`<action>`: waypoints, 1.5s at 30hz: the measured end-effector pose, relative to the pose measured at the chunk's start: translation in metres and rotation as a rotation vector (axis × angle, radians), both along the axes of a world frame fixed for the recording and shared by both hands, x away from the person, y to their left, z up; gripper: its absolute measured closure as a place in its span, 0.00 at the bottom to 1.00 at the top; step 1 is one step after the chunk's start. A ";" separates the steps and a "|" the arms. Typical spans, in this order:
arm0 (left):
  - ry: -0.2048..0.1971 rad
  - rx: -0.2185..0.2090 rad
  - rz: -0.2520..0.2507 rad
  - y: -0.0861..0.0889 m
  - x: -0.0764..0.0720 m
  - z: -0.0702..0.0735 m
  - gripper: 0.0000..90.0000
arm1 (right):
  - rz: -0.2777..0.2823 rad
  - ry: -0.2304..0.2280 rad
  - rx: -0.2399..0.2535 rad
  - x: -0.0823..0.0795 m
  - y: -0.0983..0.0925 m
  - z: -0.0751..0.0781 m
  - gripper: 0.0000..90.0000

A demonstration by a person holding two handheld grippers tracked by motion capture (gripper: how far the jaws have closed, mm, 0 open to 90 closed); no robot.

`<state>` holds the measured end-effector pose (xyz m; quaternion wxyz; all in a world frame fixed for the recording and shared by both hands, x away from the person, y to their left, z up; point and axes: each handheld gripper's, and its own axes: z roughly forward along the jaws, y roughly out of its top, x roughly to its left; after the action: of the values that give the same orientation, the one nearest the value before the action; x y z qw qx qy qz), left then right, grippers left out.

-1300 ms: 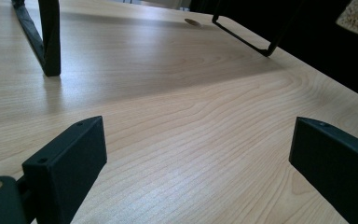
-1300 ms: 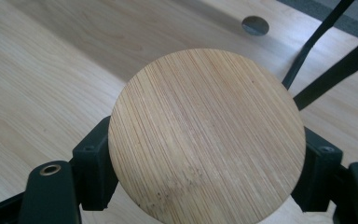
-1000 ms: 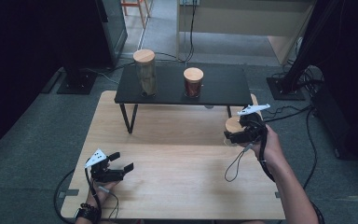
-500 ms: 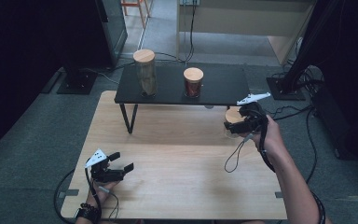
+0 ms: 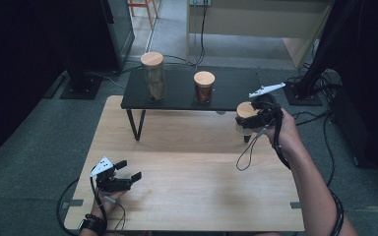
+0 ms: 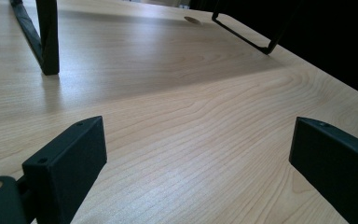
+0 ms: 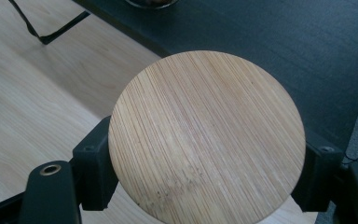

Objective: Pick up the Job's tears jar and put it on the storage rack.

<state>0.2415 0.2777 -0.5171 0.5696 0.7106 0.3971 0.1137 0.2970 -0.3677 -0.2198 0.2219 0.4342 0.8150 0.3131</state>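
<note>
The right gripper (image 5: 250, 119) is clamped on a wooden-lidded jar (image 7: 207, 135) (lifted beside the black shelf (image 5: 177, 93)); the left gripper (image 5: 128, 175) rests apart on the table (image 5: 192, 157).

tall jar (image 5: 153, 74) | short jar (image 5: 204, 86) | both on black shelf (image 5: 177, 96)

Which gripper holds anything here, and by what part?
The right gripper is shut on a wooden-lidded jar, clamped at its sides just below the lid. The left gripper is open, holding nothing.
</note>
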 end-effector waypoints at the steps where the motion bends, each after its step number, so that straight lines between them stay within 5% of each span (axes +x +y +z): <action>1: -0.001 -0.002 0.001 0.000 0.000 0.000 0.04 | -0.004 0.000 0.000 0.002 0.000 0.002 0.27; 28: 0.002 -0.005 0.000 0.001 0.000 0.000 0.04 | -0.055 0.005 -0.004 0.047 0.005 0.029 0.27; 45: 0.009 -0.002 -0.001 0.000 0.002 0.000 0.04 | -0.077 0.032 0.027 0.090 0.010 0.022 0.27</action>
<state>0.2434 0.2781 -0.5166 0.5687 0.7107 0.3993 0.1099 0.3870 -0.3580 -0.1983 0.2147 0.4731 0.7968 0.3085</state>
